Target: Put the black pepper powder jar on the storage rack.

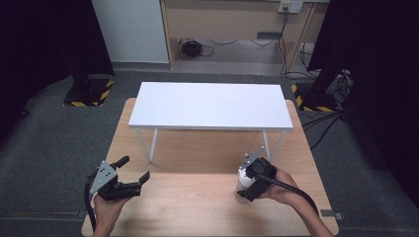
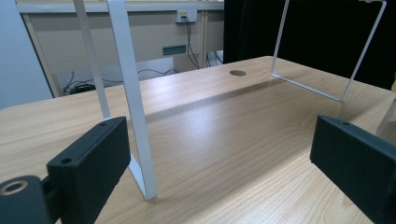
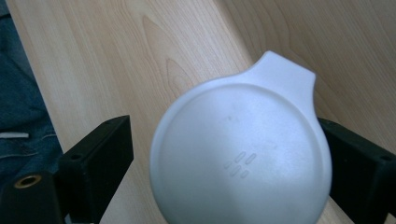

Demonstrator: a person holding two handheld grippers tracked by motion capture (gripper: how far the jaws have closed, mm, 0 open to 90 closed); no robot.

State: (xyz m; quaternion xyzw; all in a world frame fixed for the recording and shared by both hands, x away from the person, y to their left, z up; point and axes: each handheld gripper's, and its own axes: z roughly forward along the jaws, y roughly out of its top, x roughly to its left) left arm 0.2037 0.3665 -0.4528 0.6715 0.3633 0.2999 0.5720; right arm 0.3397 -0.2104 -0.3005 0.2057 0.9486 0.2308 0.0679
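A white container [image 1: 241, 187] stands on the wooden table [image 1: 197, 202] near its front right. Its round white lid [image 3: 243, 140], with a small tab on one side, sits between the jaws of my right gripper [image 3: 224, 154]. The lid is close against one jaw, with a gap to the other. From above, the right gripper [image 1: 243, 185] points down over the container. My left gripper [image 1: 136, 168] stands open at the front left, with nothing between its fingers [image 2: 88, 163]. A pale clear part of the container [image 2: 390, 116] shows beyond the left gripper's far jaw.
A white raised shelf [image 1: 210, 104] on thin white legs [image 2: 133, 93] stands across the middle of the table, with open space under it. A round cable hole [image 2: 237, 73] lies in the tabletop behind it. Dark curtains and floor cables ring the table.
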